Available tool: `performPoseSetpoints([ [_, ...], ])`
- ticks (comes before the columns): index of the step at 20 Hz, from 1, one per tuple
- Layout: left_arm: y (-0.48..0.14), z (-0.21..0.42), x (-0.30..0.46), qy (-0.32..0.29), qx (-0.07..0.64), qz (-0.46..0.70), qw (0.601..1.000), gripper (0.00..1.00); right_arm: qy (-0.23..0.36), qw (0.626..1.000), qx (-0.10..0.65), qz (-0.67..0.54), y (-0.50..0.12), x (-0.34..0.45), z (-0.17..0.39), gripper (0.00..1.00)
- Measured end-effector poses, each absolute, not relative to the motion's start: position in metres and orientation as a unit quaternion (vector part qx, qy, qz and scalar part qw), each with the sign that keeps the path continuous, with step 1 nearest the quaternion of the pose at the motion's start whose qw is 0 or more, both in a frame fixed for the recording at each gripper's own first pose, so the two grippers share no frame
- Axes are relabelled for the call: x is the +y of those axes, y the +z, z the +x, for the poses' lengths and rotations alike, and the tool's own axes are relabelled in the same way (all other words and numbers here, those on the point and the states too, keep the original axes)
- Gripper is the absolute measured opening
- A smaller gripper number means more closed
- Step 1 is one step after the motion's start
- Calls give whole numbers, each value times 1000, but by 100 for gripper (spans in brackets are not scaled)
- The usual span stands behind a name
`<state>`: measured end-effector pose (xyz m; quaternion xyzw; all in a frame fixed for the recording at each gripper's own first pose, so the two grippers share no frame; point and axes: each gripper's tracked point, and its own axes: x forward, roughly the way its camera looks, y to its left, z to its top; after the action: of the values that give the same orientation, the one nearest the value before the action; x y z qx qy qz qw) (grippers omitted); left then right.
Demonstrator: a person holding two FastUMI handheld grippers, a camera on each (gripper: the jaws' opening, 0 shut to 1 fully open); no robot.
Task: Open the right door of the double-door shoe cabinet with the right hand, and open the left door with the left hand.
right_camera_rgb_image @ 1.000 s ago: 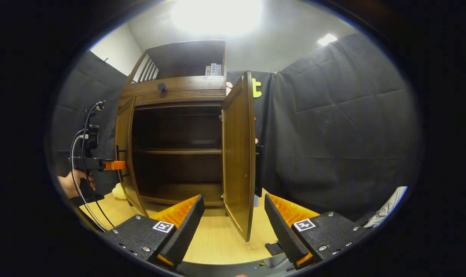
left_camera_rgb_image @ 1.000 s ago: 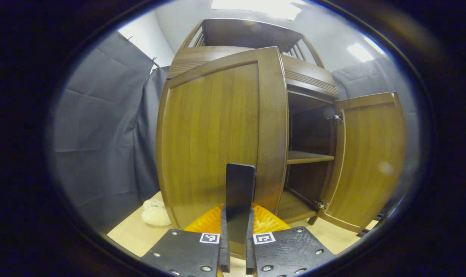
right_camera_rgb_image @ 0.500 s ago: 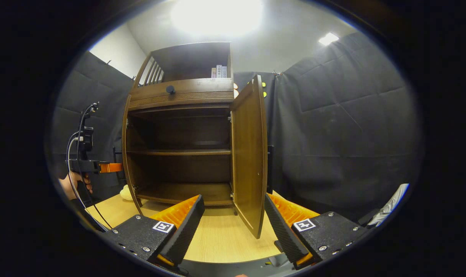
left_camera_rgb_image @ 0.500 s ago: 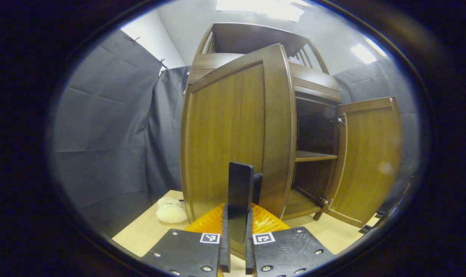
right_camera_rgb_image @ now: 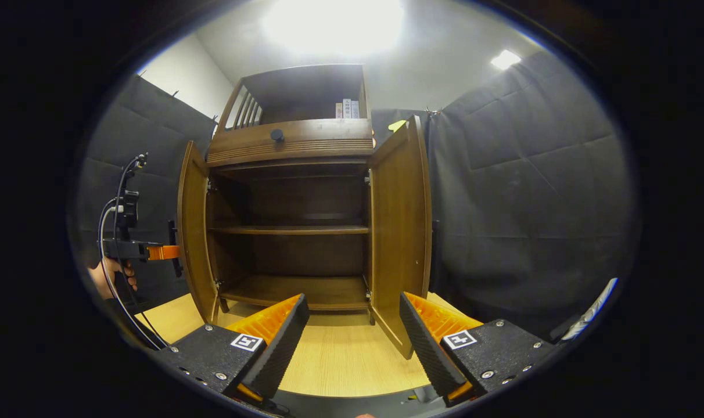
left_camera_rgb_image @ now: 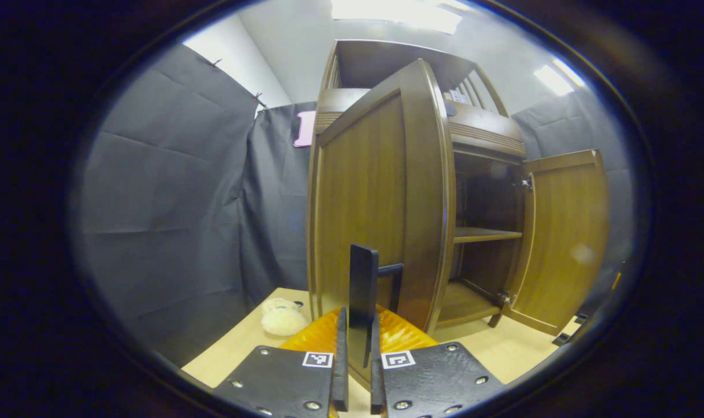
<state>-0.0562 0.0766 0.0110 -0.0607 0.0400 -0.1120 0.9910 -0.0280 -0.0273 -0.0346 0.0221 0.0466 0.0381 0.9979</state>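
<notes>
Right gripper [right_camera_rgb_image: 352, 339] hangs nearest with its fingers spread wide over the wooden floor [right_camera_rgb_image: 340, 360], pinching nothing. Further in, the left gripper [left_camera_rgb_image: 356, 342] has its fingers clamped on the dark handle [left_camera_rgb_image: 363, 290] of the left door [left_camera_rgb_image: 381, 203]. Behind them the shoe cabinet [right_camera_rgb_image: 294, 220] stands with both doors swung out, the right door [right_camera_rgb_image: 399, 226] wide open.

Shelf [right_camera_rgb_image: 288, 230] inside cabinet [right_camera_rgb_image: 291, 139], between two swung-out doors [right_camera_rgb_image: 399, 220].

Right gripper [right_camera_rgb_image: 354, 331] — black screwed plates, square tag markers; left gripper [right_camera_rgb_image: 169, 252] — black cables looping.
</notes>
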Motion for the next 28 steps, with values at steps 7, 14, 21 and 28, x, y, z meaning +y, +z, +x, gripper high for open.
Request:
performPoseSetpoints([
  [7,7,-57,131,-65,37,-65,995,15,49,997,46,23,-34,-15,-25,96],
  [14,3,-69,168,-41,34,-56,997,15,66,996,46,25,-32,5,-24,96],
  [21,7,-84,212,-11,26,-42,999,9,63,997,34,25,-19,8,-26,96],
  [28,25,-104,256,21,9,-52,998,18,55,998,13,24,6,-8,-21,95],
])
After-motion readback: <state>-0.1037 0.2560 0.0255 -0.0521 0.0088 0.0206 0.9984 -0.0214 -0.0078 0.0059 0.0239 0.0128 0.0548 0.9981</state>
